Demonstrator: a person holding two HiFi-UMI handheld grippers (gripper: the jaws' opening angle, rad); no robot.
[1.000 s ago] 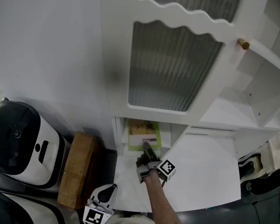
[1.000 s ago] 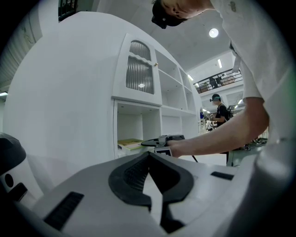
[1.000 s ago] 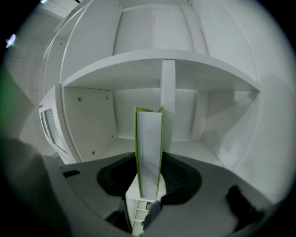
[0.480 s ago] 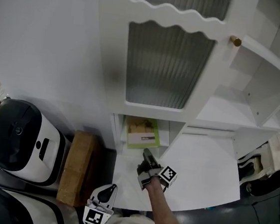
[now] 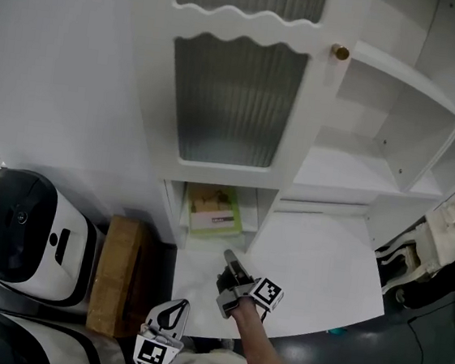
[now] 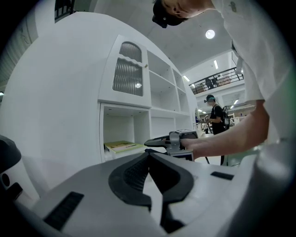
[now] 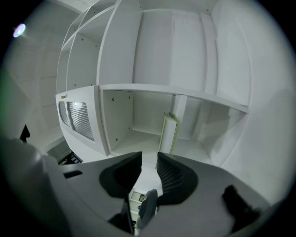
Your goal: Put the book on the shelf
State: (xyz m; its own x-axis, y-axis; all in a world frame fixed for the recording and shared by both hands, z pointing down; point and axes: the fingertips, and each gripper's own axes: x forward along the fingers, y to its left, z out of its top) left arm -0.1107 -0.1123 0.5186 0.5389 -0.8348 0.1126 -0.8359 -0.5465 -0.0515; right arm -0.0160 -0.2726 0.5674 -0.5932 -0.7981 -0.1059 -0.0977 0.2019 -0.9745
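1. Left gripper (image 5: 178,308): lowest in the head view, close to the person's body, at the near left corner of the white platform (image 5: 324,262). Its jaws are together with the tips meeting, and nothing is between them.
2. Right gripper (image 5: 230,261): just ahead of the left one, on an outstretched forearm. It is over the platform near the left edge and points at the cabinet's bottom compartment. Its jaws stand partly apart and are closing. The gap between the pads holds nothing, so there is no grip on anything.
3. Cardboard box (image 5: 112,274): on the floor just off the platform's left edge. A black-and-white machine (image 5: 22,231) sits beside it, further left.
4. Book (image 5: 214,211): green-edged, lying flat on the floor of the bottom compartment directly under the ribbed door, near that compartment's front edge. It is apart from both grippers. The right gripper view looks at it straight along its jaws.
5. Cabinet (image 5: 148,86): white, standing at the platform's far edge. It has a ribbed glass door (image 5: 229,96) with a scalloped top rail and a brass knob (image 5: 340,51) at the door's right edge. Open shelves (image 5: 376,165) lie to the right of the door.
6. Farthest, in the left gripper view only: a person (image 6: 215,115) wearing a backpack stands in the hall beyond the cabinet.
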